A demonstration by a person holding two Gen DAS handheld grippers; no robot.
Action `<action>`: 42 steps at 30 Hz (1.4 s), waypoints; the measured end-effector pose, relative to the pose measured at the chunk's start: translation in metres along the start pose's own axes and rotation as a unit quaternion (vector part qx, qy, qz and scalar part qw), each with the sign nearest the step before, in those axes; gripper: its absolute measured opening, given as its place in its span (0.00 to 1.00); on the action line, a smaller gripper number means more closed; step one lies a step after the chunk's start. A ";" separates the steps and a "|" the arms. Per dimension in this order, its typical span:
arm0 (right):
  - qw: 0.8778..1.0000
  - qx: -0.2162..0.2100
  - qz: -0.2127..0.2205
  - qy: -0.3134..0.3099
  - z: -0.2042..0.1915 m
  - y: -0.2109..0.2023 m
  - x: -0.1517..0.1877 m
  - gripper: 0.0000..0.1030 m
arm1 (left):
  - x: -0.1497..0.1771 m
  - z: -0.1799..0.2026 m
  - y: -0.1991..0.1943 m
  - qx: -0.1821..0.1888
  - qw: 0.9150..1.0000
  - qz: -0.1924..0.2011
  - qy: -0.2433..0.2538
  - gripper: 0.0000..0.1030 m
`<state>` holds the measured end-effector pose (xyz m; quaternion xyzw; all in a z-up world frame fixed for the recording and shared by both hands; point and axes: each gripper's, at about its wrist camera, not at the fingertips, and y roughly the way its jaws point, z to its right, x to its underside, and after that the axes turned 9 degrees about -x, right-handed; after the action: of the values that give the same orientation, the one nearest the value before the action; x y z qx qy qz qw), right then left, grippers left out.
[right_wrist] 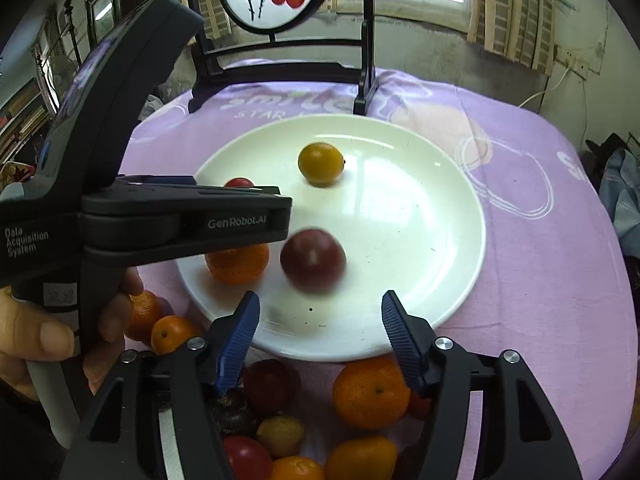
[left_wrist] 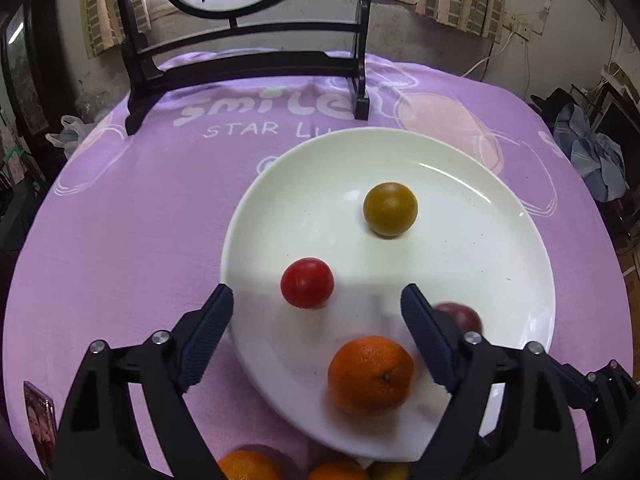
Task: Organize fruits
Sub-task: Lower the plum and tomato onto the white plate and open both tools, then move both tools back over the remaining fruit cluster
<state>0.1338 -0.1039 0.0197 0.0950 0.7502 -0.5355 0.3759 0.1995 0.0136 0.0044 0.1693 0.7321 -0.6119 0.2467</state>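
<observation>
A white plate [left_wrist: 500,240] sits on the purple cloth; it also shows in the right wrist view [right_wrist: 420,208]. On it lie a yellow-green fruit [left_wrist: 390,209], a red tomato [left_wrist: 307,282], an orange [left_wrist: 370,374] and a blurred dark red plum [right_wrist: 313,261]. My left gripper [left_wrist: 316,304] is open and empty over the plate's near side. My right gripper [right_wrist: 320,312] is open and empty above the plate's front rim, just behind the plum. Several loose oranges and plums [right_wrist: 370,394] lie in front of the plate.
A black wooden stand [left_wrist: 248,64] with a round painted panel stands at the table's far side. The left gripper's body [right_wrist: 132,216] and the hand holding it fill the left of the right wrist view. Clothes [left_wrist: 592,152] lie off the table at the right.
</observation>
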 end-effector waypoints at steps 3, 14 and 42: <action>1.000 -0.006 0.010 0.007 0.002 -0.015 0.008 0.63 | 0.006 0.000 -0.022 0.001 1.000 0.023 0.011 0.86; 0.999 -0.023 0.039 0.007 -0.004 -0.060 0.057 0.85 | 0.064 -0.022 -0.083 0.007 0.997 0.072 0.012 0.93; 0.999 -0.016 -0.030 -0.003 -0.029 -0.044 0.120 0.89 | 0.143 -0.083 -0.074 0.032 0.999 0.028 -0.007 0.94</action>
<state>0.0122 -0.1277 -0.0238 0.0648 0.7603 -0.5346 0.3633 0.0284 0.0729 -0.0059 0.1931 0.7052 -0.6293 0.2635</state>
